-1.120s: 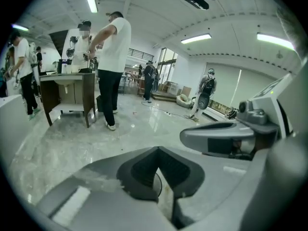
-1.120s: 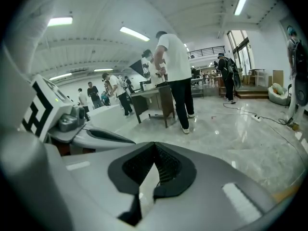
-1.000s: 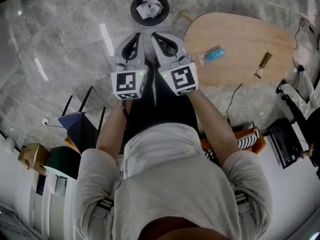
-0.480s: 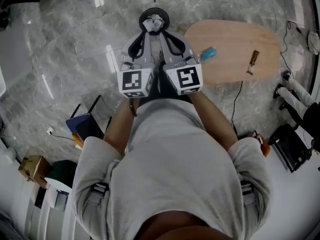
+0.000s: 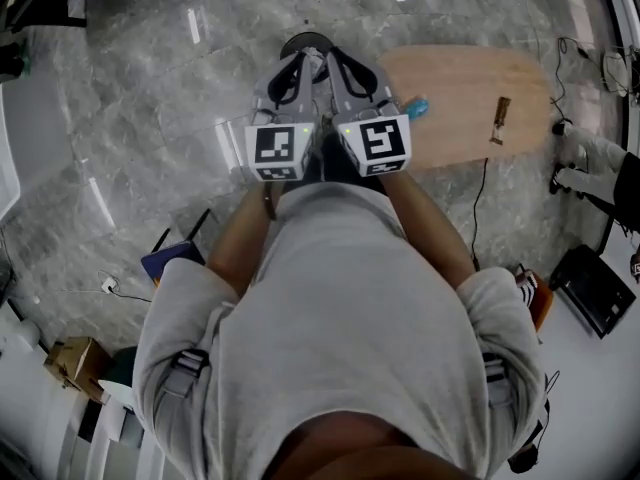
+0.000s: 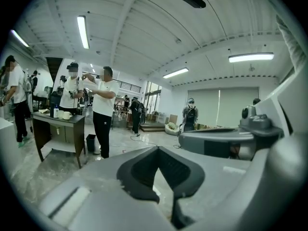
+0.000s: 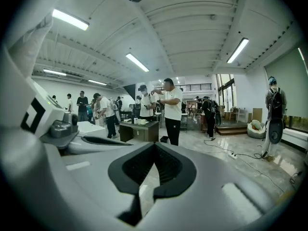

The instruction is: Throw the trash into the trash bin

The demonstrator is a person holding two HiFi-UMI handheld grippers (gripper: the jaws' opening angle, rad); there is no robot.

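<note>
Both tools are held side by side before the person's chest: the left gripper (image 5: 299, 58) and the right gripper (image 5: 330, 58), each with its jaws pressed together and nothing between them. Just beyond their tips a sliver of the dark round trash bin (image 5: 303, 38) shows on the grey marble floor (image 5: 150, 88), mostly covered by the grippers. Right of the bin stands a pale wooden table (image 5: 460, 78); a blue packet (image 5: 416, 107) lies near its left edge and a brown wrapper (image 5: 500, 120) farther right. Farther off, in the left gripper view, a person in a white shirt (image 6: 103, 105) stands beside a dark desk (image 6: 57, 121).
</note>
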